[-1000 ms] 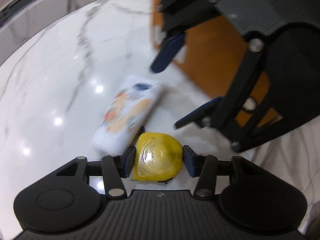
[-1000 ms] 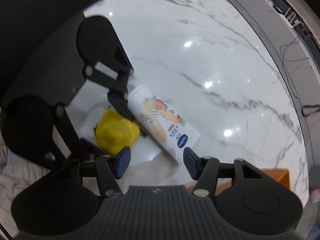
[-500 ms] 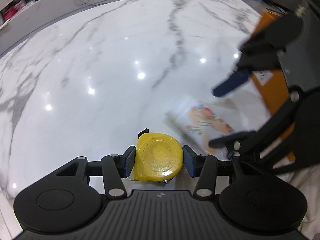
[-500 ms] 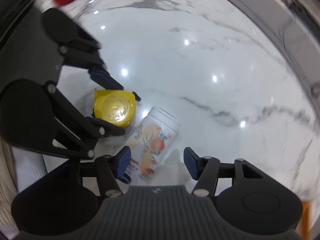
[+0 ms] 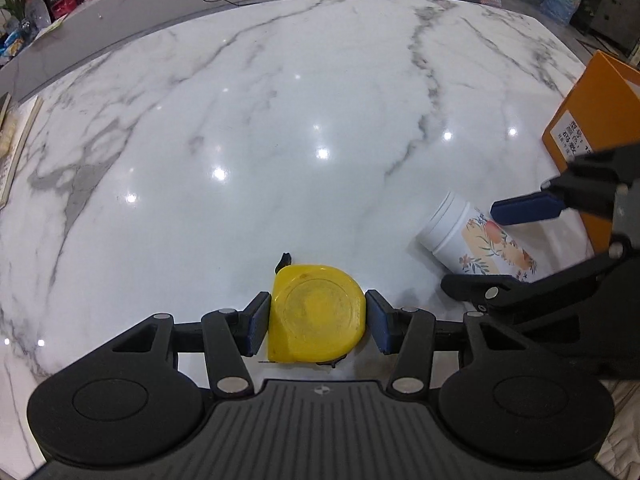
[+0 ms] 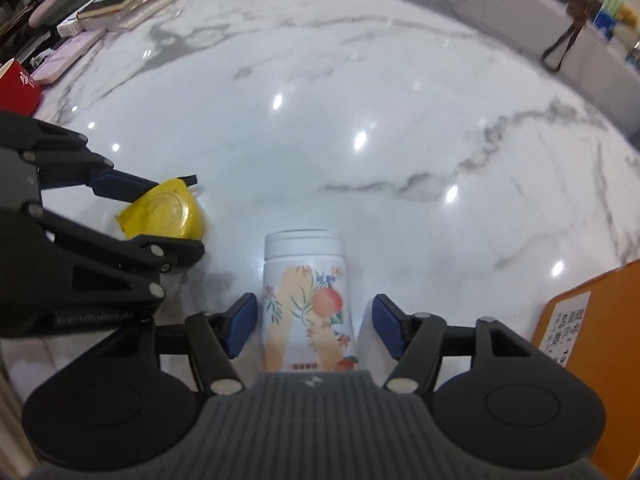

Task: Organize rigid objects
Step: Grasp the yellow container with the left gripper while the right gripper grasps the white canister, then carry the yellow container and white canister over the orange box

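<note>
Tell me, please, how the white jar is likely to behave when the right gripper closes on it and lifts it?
The jar lies on its side on glossy marble, so it may roll if nudged off-centre. Its smooth printed wall looks rigid but possibly slippery. The right gripper straddles it with gaps on both sides, so contact may come unevenly.

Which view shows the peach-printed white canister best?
The right wrist view: the canister lies centred between the right gripper fingers, with its lid and most of its print in view and gaps at both pads. In the left wrist view, the canister sits far right, partly covered by that gripper.
</note>
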Demonstrator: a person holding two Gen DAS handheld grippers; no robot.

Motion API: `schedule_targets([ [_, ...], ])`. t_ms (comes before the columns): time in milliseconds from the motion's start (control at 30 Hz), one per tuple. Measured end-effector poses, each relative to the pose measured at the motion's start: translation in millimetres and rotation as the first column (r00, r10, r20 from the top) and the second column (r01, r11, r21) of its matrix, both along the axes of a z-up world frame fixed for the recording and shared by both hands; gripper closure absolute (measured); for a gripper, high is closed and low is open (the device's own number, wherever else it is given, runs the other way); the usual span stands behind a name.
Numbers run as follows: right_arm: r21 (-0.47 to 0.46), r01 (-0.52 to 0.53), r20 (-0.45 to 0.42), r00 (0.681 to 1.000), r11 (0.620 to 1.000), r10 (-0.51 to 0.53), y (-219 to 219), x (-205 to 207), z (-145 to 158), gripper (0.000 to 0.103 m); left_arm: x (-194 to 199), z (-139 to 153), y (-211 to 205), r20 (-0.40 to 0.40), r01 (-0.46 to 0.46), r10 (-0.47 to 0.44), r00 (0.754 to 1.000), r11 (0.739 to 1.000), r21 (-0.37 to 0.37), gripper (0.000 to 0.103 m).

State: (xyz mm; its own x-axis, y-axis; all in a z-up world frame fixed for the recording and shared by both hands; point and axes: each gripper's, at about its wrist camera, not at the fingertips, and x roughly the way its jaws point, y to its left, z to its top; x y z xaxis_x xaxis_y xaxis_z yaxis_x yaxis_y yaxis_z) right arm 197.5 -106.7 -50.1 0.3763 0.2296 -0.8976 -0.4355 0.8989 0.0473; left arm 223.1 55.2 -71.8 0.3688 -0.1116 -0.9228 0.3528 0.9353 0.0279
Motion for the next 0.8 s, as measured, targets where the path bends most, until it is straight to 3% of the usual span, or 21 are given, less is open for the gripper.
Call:
schedule_targets([
  [67,0.017,-0.005,0.043,0.999,1.0,0.005,-1,-7,0,0.057,-1,0,0,0.002,0.004,-0.004,1.0,1.0,-0.008,0.045],
  [333,0.064,0.037,0.095,0.995,0.997,-0.043,-6,-23,9,0.058,-5,6,-5,0.029,0.028,-0.027,0.999,0.999,-0.039,0.046],
  [600,0.158,0.042,0.218,0.973,0.986,-0.077,-35,-55,73,0.058,-40,71,-13,0.173,0.062,-0.028,0.984,0.979,-0.195,0.046],
  [800,0.139,-0.074,0.319,0.948,0.988,0.026,-70,-85,130,0.058,-69,120,-40,0.244,0.133,-0.071,0.967,0.959,-0.249,0.046],
])
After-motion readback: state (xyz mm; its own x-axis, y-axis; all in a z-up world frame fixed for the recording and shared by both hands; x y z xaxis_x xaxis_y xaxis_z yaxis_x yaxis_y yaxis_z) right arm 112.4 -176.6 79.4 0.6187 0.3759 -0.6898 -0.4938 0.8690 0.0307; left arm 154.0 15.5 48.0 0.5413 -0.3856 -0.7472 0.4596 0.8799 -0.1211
